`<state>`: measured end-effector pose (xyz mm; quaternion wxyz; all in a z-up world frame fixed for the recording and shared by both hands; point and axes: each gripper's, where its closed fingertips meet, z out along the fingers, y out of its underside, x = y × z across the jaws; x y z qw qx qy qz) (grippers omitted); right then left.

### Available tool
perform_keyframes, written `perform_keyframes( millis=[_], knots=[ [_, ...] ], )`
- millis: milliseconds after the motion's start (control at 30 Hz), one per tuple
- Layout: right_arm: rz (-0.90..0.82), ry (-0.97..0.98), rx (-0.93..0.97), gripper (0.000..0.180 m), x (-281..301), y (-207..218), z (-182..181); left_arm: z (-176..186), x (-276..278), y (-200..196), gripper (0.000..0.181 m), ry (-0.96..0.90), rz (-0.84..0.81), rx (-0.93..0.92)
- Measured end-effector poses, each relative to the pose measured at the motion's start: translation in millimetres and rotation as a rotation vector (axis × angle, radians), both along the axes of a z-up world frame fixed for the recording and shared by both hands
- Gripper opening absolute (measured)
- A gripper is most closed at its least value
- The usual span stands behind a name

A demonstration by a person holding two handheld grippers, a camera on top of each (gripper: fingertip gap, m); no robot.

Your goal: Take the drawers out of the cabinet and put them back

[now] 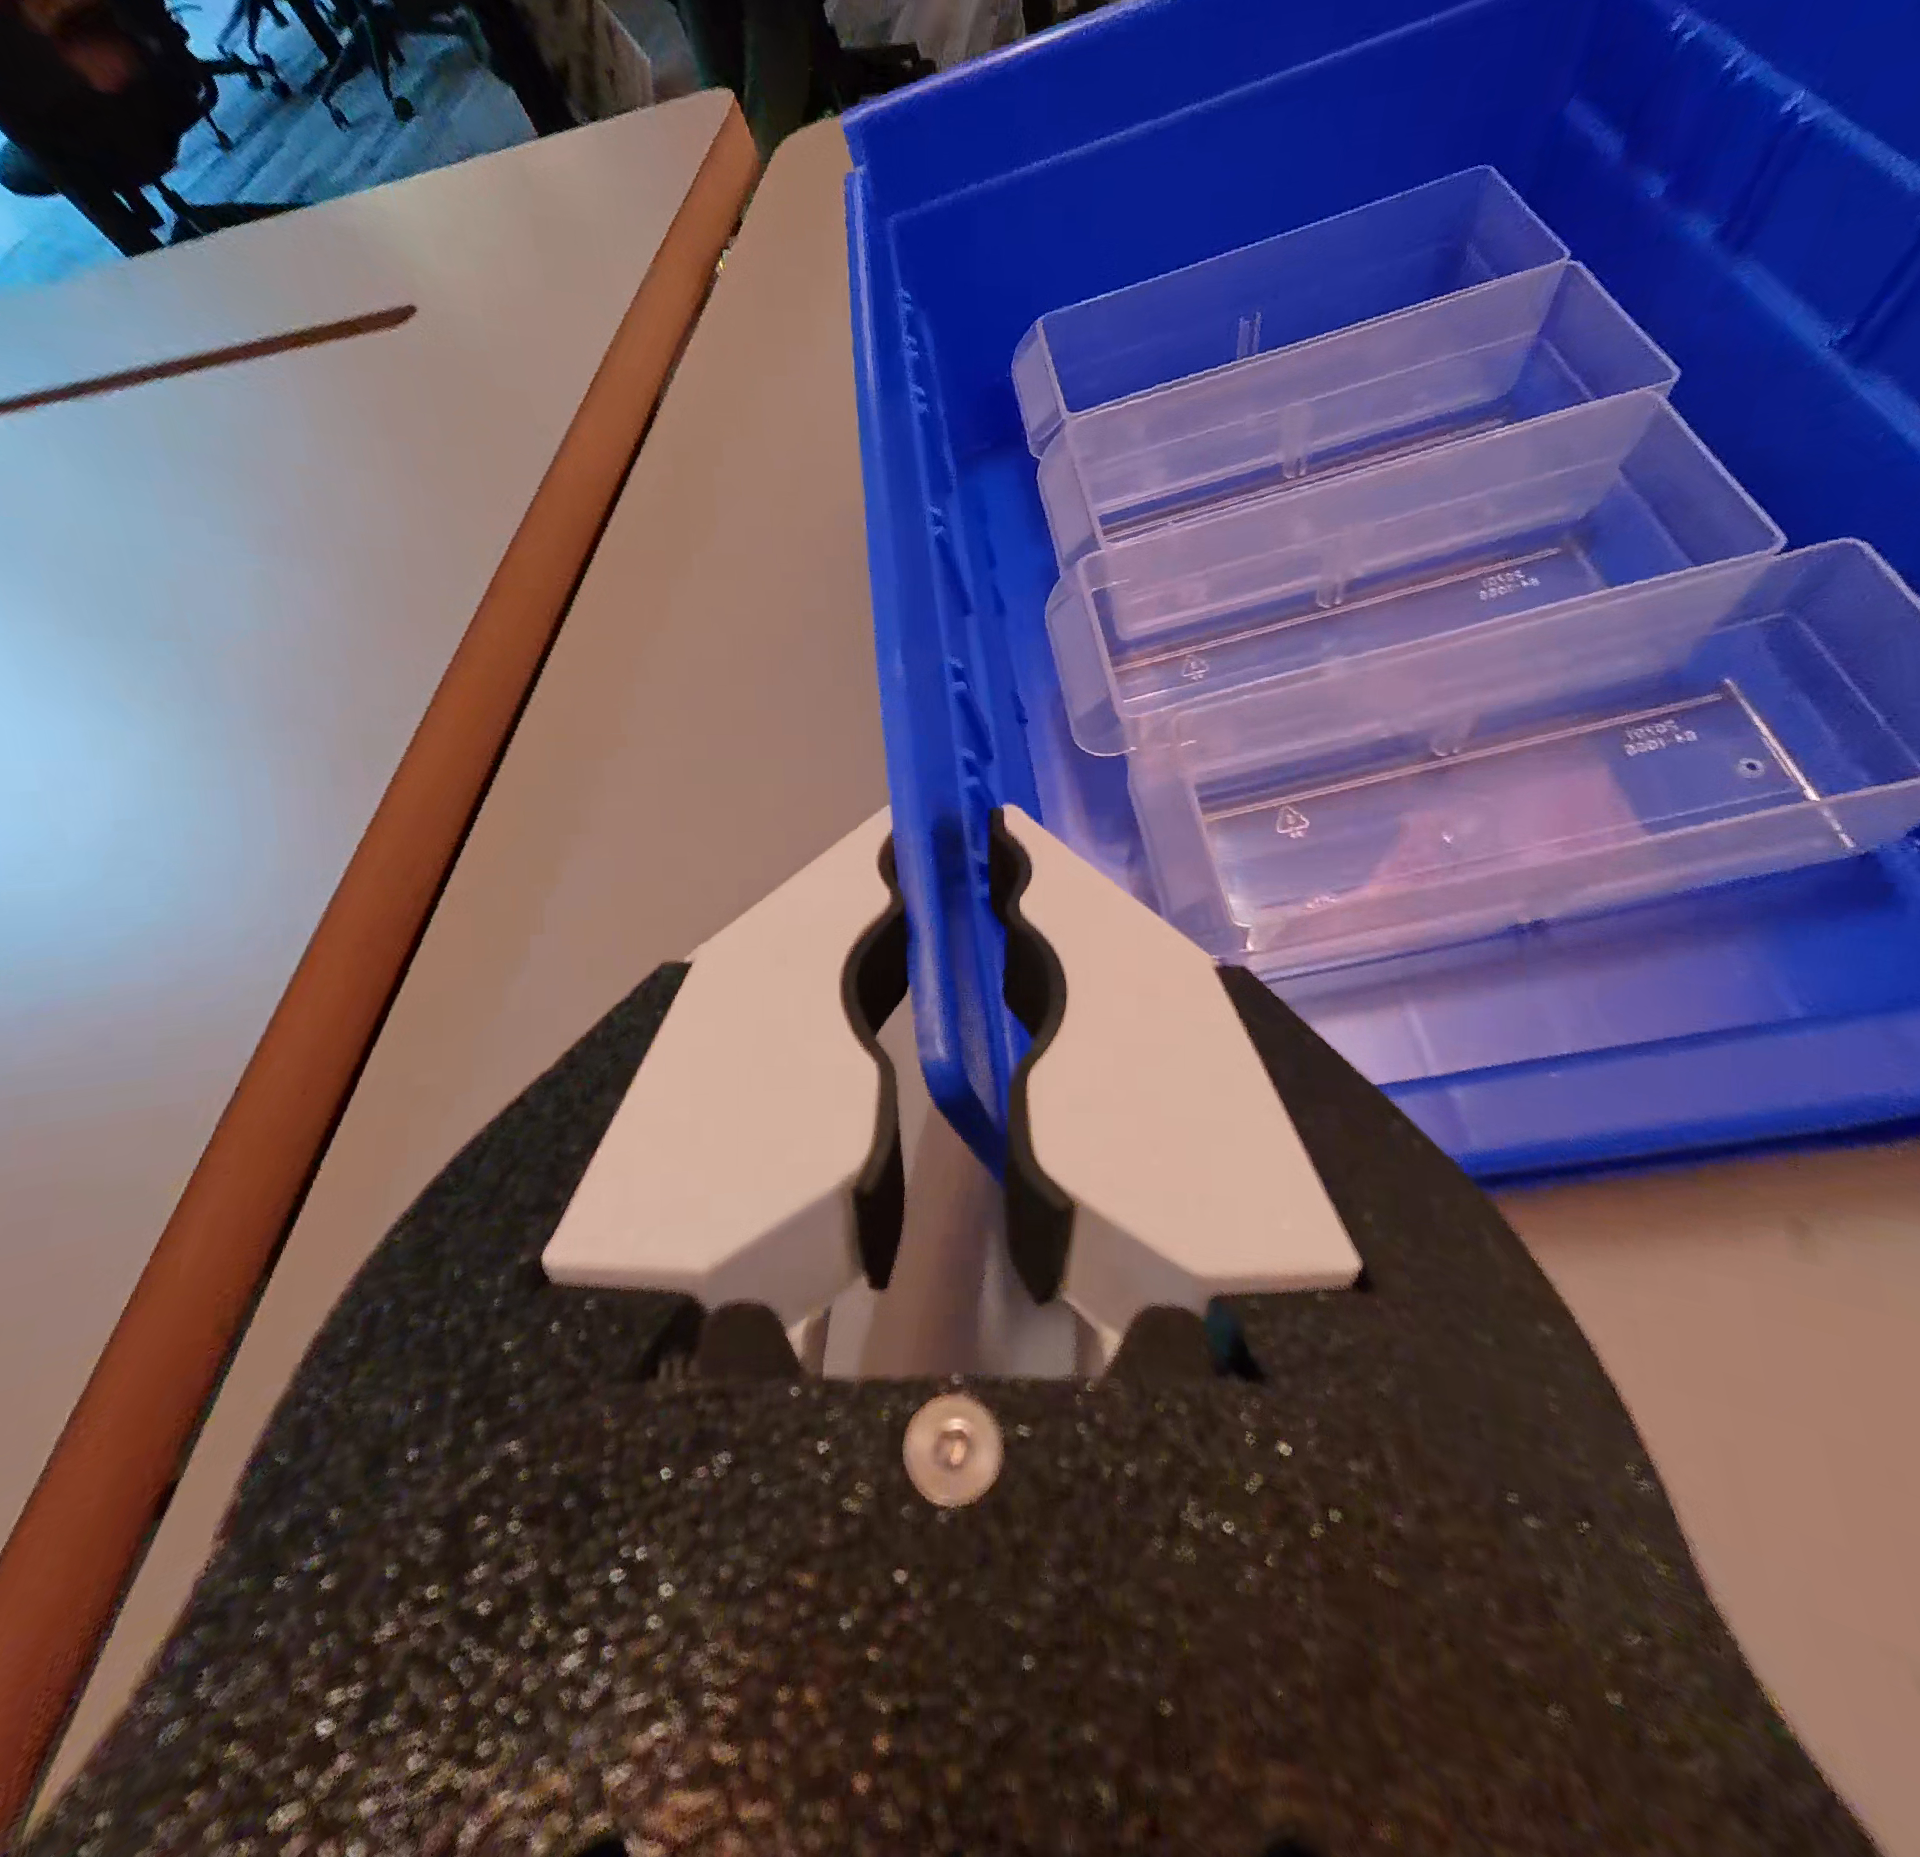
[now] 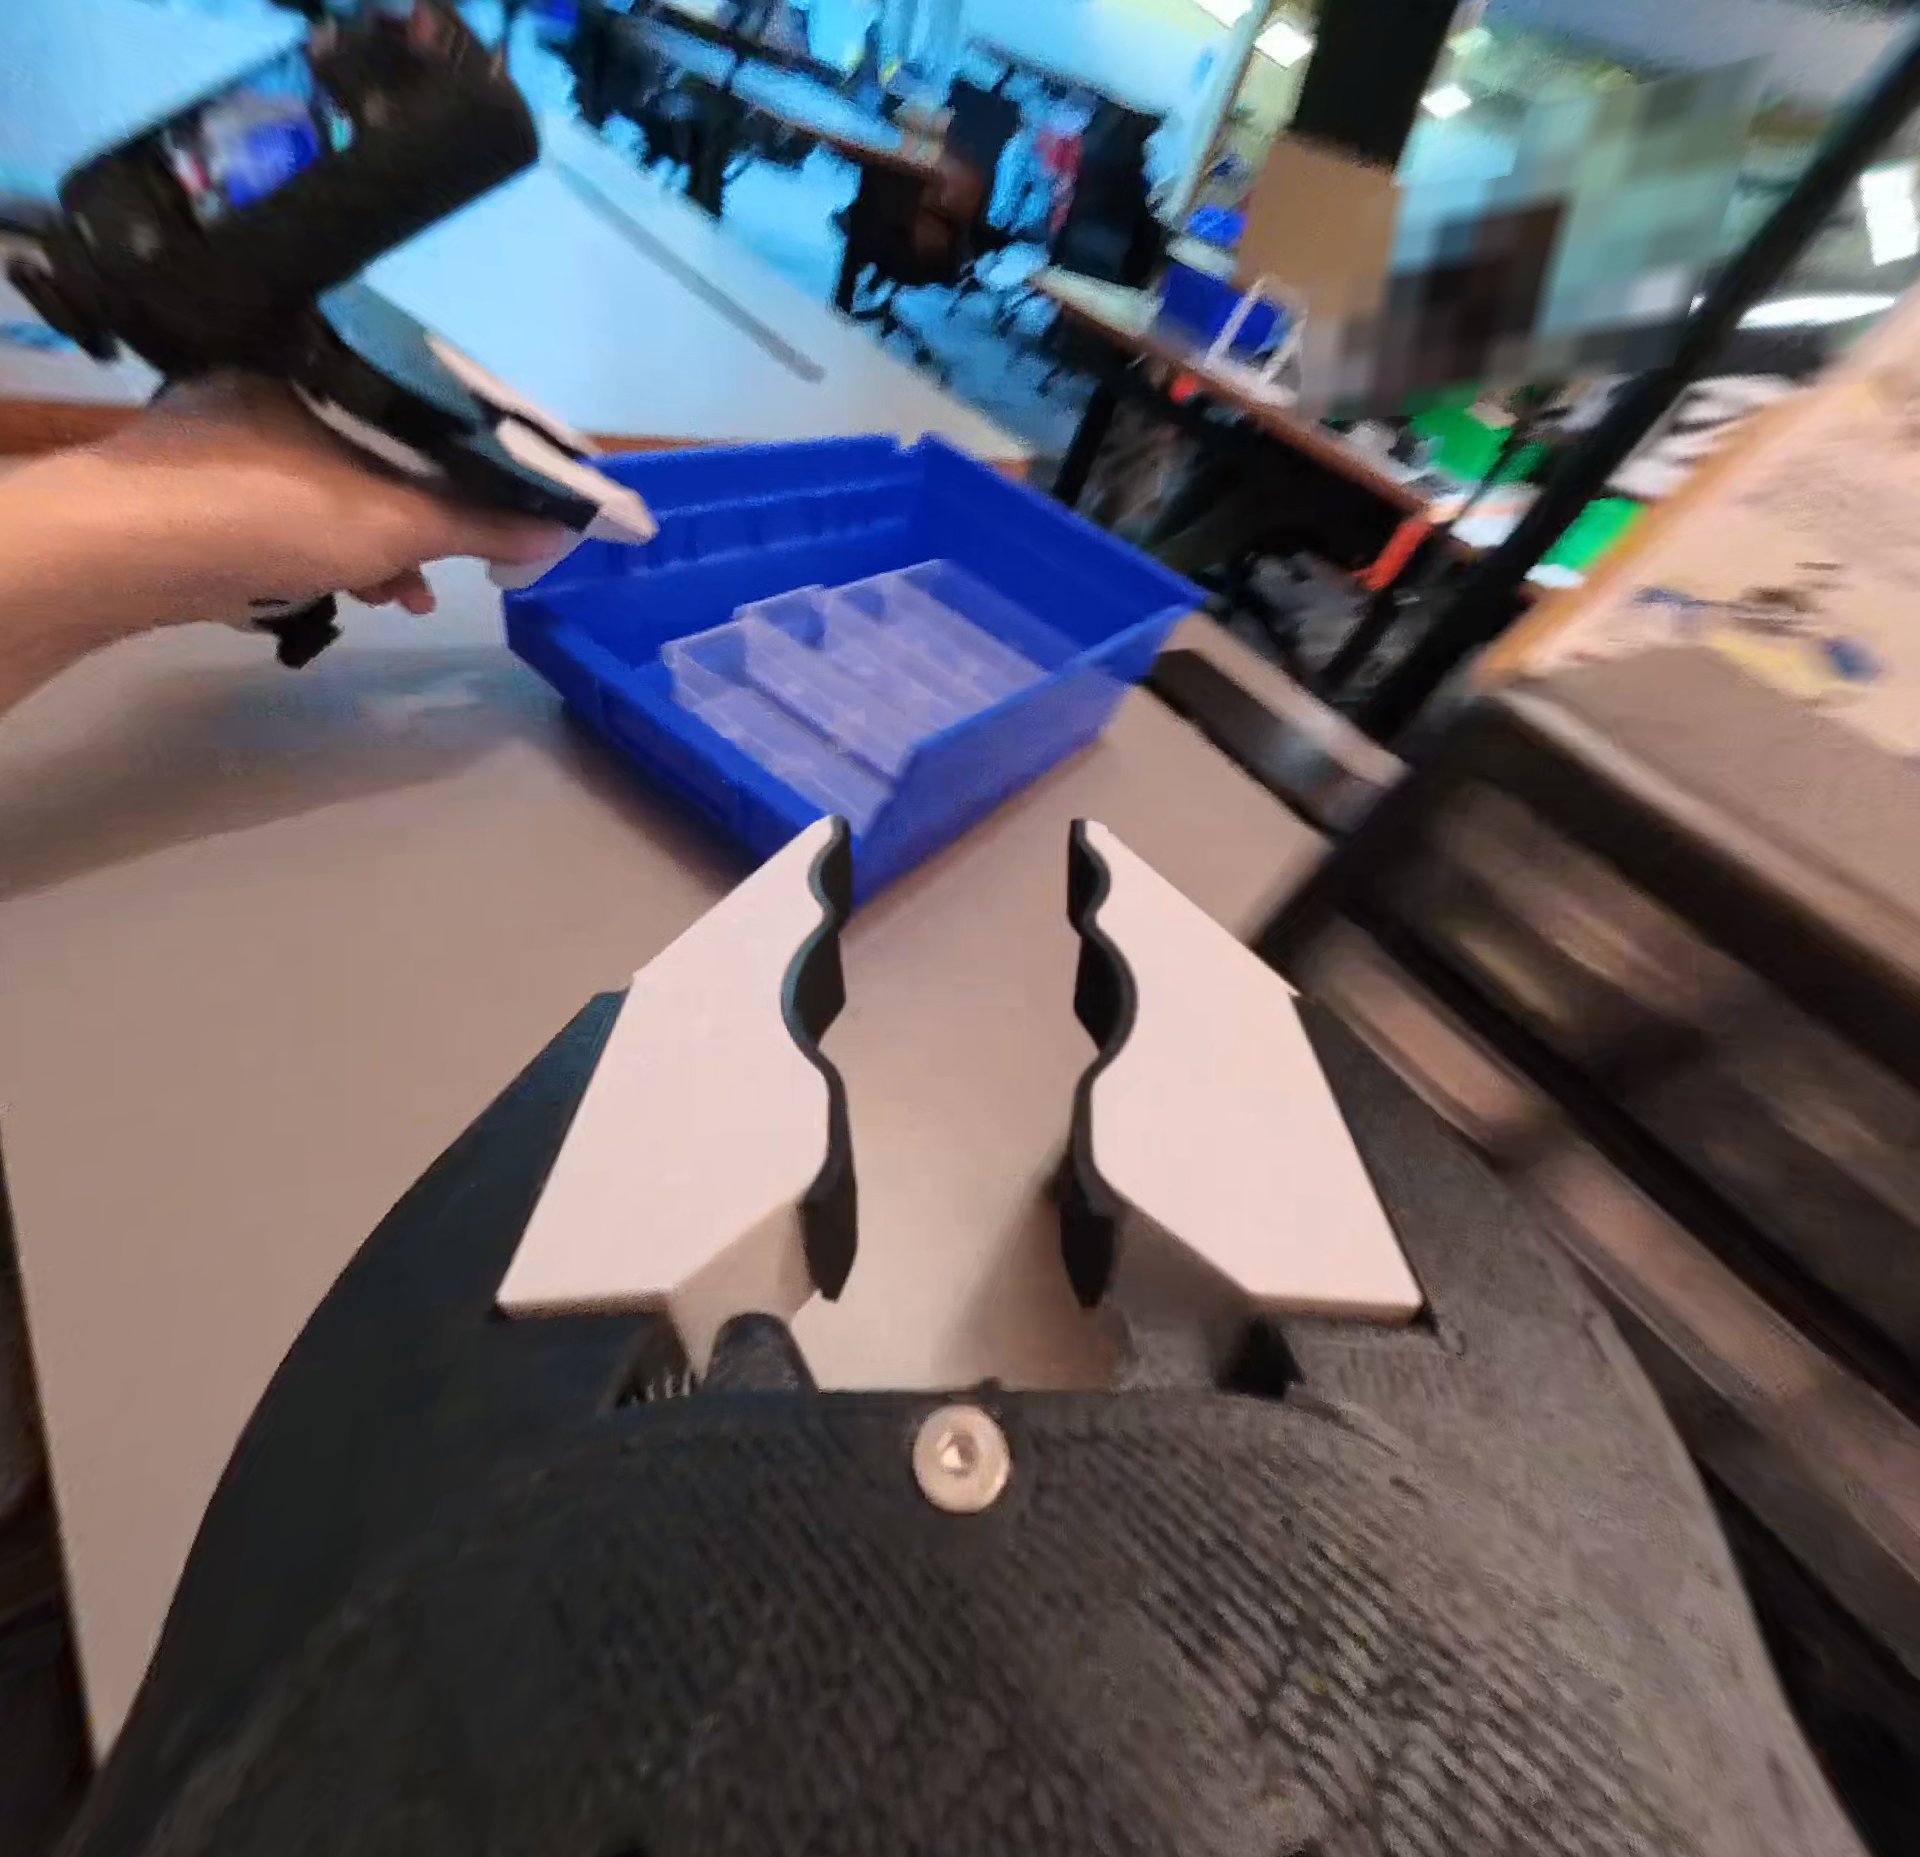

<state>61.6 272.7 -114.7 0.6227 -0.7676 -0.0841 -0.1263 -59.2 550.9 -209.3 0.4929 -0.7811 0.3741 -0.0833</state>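
Several clear plastic drawers (image 1: 1455,602) lie side by side in a blue bin (image 1: 1247,114) on the grey table. My left gripper (image 1: 945,831) straddles the bin's near left wall at the corner, jaws closed onto the rim. In the right wrist view the same bin (image 2: 997,799) holds the drawers (image 2: 831,685), and the left gripper (image 2: 613,524) sits on its far-left rim, held by a hand (image 2: 208,519). My right gripper (image 2: 956,841) is open and empty above the table, short of the bin. The dark cabinet (image 2: 1662,976) stands blurred to its right.
The grey table (image 1: 675,664) borders a second table (image 1: 208,664) with a brown edge on the left. Office chairs and desks stand farther back. A black pole (image 2: 1662,373) rises behind the cabinet. Bare tabletop (image 2: 312,924) lies left of my right gripper.
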Motion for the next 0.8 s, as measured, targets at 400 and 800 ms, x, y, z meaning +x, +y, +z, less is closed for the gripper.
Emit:
perform_keyframes(
  millis=[400,800],
  knots=[
    [-1.005,0.060,0.044,0.000,367.7,-360.9,-32.6,34.7,-5.8,-41.8,0.035,-0.158,0.101,0.264],
    [-1.159,-0.027,-0.267,0.000,474.8,-411.1,-98.9,8.4,-18.5,-29.4,0.023,-0.058,0.065,0.218]
  ],
)
